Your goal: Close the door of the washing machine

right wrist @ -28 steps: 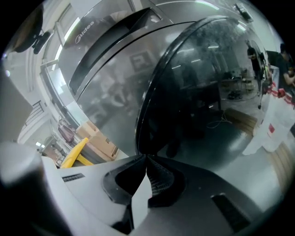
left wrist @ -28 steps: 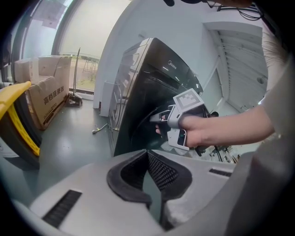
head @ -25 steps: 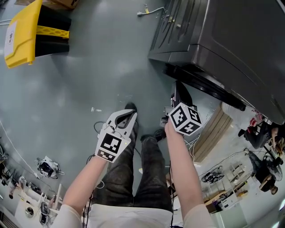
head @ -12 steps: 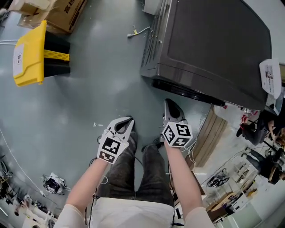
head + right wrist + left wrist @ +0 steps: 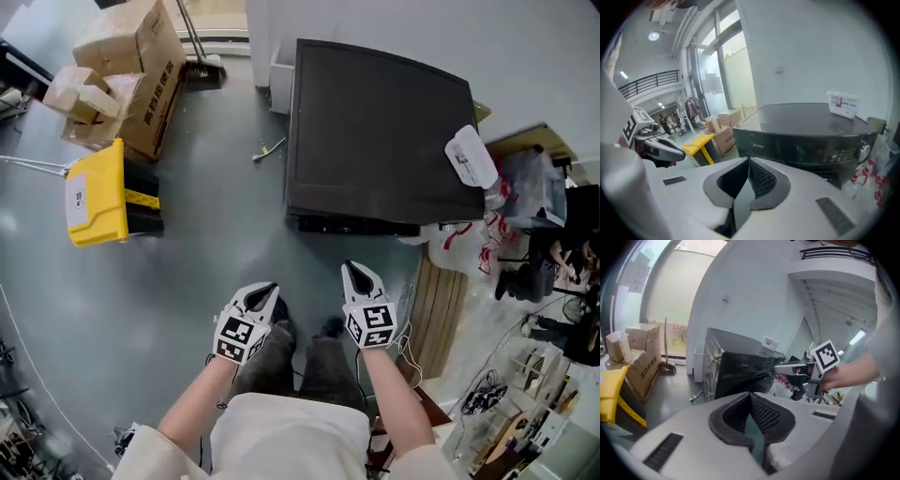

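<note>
The dark washing machine [image 5: 375, 131] stands in front of me, and the head view looks down on its flat top. Its front control panel [image 5: 806, 136] faces the right gripper view, and the door below it is hidden. My left gripper [image 5: 266, 291] is shut with nothing in it, its pads meeting [image 5: 751, 425]. My right gripper [image 5: 351, 270] is also shut and empty [image 5: 749, 180]. Both hang over the floor a short way in front of the machine, touching nothing. Each shows in the other's view: the right gripper [image 5: 787, 369] and the left gripper [image 5: 661, 150].
A white packet [image 5: 472, 157] lies on the machine's top. A yellow bin [image 5: 94, 197] and cardboard boxes [image 5: 141, 66] stand at the left. Wooden boards [image 5: 441, 300] lean at the right, beside cluttered shelves. The person's legs are below the grippers.
Both grippers have risen and drawn back from the machine's front. The right one was close under the front edge a second ago. The head view has pulled up, showing the whole top.
</note>
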The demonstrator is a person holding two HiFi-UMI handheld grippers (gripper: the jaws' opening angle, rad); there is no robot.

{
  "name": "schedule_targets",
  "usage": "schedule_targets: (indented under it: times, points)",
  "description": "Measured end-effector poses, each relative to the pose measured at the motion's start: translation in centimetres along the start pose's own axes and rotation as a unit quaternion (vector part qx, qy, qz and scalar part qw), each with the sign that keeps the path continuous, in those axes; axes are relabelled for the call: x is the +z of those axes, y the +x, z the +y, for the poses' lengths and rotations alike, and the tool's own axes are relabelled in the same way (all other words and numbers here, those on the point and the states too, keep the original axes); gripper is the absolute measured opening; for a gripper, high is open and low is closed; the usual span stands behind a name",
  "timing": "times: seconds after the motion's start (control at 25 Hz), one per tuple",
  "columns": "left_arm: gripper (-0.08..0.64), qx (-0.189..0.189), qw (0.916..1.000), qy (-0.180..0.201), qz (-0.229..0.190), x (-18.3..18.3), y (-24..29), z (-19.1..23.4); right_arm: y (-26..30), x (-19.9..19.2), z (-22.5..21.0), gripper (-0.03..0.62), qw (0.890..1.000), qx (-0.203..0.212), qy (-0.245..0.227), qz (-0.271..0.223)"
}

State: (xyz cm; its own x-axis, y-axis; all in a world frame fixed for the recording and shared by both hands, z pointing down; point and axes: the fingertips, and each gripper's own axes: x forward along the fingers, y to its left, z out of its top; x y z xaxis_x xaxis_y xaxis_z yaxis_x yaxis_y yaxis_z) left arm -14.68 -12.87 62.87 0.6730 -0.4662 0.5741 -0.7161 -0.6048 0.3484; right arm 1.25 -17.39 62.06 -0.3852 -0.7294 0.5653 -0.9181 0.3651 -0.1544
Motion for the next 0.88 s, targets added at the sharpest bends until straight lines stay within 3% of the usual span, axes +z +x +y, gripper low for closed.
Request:
schedule_targets:
  times: [0.28,0.48,0.88]
  points:
    - [0.009,0.006,0.9991,0.022,-0.036,6.3,-3.7,-4.8,-8.7,5.3,1.1,0.034,0.998,0.025,-0.043,-0.026]
    - [0.009,0.019,0.9968,0.05,-0.059,10.1,-6.4,-8.1,-14.4,8.5,0.8,0.034,0.997,0.032,-0.049,-0.048]
    - [0.009,0.038,0.99,0.07,-0.116,16.6,-13.3,-15.1,-24.7,14.9,-0.6,0.034,0.993,0.035,-0.07,-0.091]
